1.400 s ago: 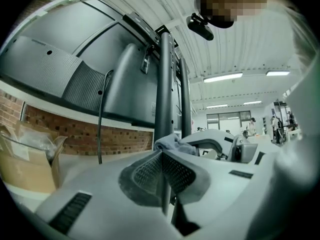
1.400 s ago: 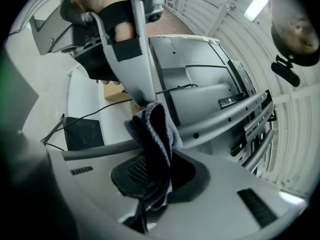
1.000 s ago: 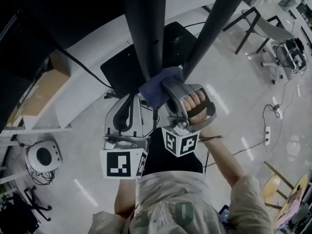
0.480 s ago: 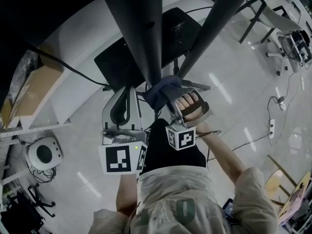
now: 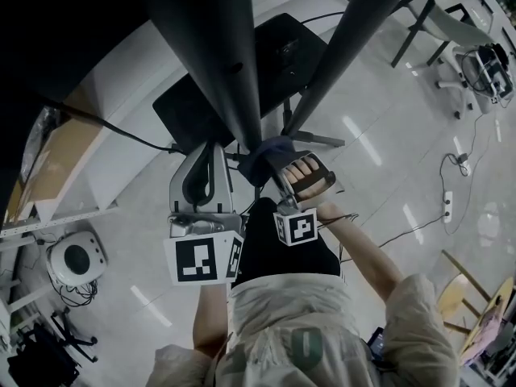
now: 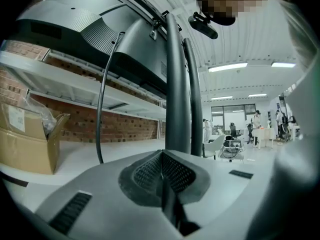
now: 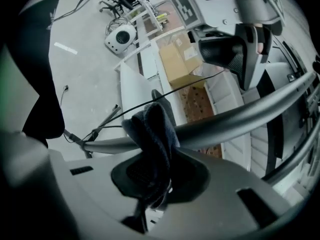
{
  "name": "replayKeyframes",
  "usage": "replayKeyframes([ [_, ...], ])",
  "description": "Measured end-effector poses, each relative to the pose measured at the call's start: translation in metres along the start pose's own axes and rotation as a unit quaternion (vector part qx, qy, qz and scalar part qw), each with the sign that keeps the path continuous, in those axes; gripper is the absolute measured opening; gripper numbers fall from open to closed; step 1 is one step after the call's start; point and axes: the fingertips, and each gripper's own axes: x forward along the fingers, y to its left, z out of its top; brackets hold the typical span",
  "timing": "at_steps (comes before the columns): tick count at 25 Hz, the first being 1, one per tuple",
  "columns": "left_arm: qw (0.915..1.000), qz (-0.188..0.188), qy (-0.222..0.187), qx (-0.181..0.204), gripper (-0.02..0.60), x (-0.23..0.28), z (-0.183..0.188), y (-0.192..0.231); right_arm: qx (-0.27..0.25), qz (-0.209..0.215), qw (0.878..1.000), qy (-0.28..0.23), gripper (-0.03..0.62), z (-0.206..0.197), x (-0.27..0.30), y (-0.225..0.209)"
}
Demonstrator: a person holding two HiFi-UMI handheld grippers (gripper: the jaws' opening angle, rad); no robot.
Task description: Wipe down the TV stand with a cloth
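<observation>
While the left tongs [image 5: 211, 150] sit pressed together with nothing in them, just beside the dark pole of the TV stand [image 5: 216, 63], the right tongs [image 5: 272, 168] are clamped on the dark cloth [image 5: 262, 156]. The cloth rests against that pole.

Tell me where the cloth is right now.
The cloth sits mid-frame in the head view, clamped in the right claw and held against the TV stand's dark pole, just right of the left claw.
</observation>
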Motion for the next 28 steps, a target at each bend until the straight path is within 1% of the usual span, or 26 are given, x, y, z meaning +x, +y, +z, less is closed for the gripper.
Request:
replayKeyframes([
  [1, 1.0000, 0.000, 0.000, 0.000, 0.015, 0.000, 0.011, 0.001, 0.013, -0.001, 1.000, 0.002, 0.057, 0.001, -0.006, -0.012],
  [3, 1.0000, 0.003, -0.001, 0.001, 0.015, -0.004, 0.043, 0.002, 0.048, -0.016, 0.999, 0.004, 0.057, 0.006, -0.025, -0.053],
  [5, 0.9999, 0.006, -0.009, 0.003, 0.015, -0.009, 0.085, 0.000, 0.085, -0.041, 0.996, 0.001, 0.057, 0.013, -0.049, -0.111],
  [7, 0.9997, 0.006, -0.023, 0.008, 0.015, -0.014, 0.133, -0.004, 0.117, -0.069, 0.991, -0.010, 0.057, 0.023, -0.075, -0.179],
  [9, 0.9992, 0.003, -0.038, 0.014, 0.015, -0.018, 0.180, -0.011, 0.163, -0.097, 0.982, -0.027, 0.057, 0.034, -0.099, -0.247],
  [11, 0.9986, 0.001, -0.050, 0.016, 0.015, -0.022, 0.221, -0.019, 0.224, -0.119, 0.966, -0.045, 0.057, 0.041, -0.123, -0.307],
  [13, 0.9980, -0.001, -0.062, 0.013, 0.015, -0.028, 0.255, -0.028, 0.298, -0.136, 0.943, -0.054, 0.057, 0.045, -0.146, -0.355],
  [15, 0.9967, -0.003, -0.081, 0.013, 0.015, -0.033, 0.285, -0.036, 0.366, -0.150, 0.916, -0.065, 0.057, 0.049, -0.166, -0.396],
  [18, 0.9937, -0.012, -0.108, 0.027, 0.015, -0.041, 0.319, -0.046, 0.428, -0.171, 0.883, -0.093, 0.057, 0.056, -0.195, -0.446],
  [19, 0.9927, -0.016, -0.115, 0.031, 0.015, -0.044, 0.326, -0.050, 0.451, -0.184, 0.867, -0.107, 0.057, 0.056, -0.204, -0.457],
  [20, 0.9918, -0.020, -0.121, 0.035, 0.015, -0.047, 0.331, -0.053, 0.483, -0.200, 0.843, -0.123, 0.057, 0.056, -0.214, -0.465],
  [22, 0.9904, -0.025, -0.130, 0.038, 0.015, -0.054, 0.337, -0.057, 0.556, -0.226, 0.786, -0.150, 0.057, 0.052, -0.231, -0.471],
  [23, 0.9902, -0.026, -0.131, 0.040, 0.015, -0.056, 0.337, -0.057, 0.577, -0.233, 0.767, -0.156, 0.057, 0.049, -0.237, -0.471],
  [26, 0.9905, -0.028, -0.130, 0.037, 0.015, -0.059, 0.336, -0.056, 0.615, -0.238, 0.734, -0.164, 0.057, 0.036, -0.248, -0.467],
  [27, 0.9903, -0.028, -0.131, 0.035, 0.015, -0.059, 0.337, -0.055, 0.625, -0.237, 0.725, -0.166, 0.057, 0.034, -0.250, -0.466],
  [28, 0.9901, -0.028, -0.133, 0.034, 0.015, -0.060, 0.338, -0.054, 0.632, -0.237, 0.719, -0.167, 0.057, 0.032, -0.251, -0.466],
])
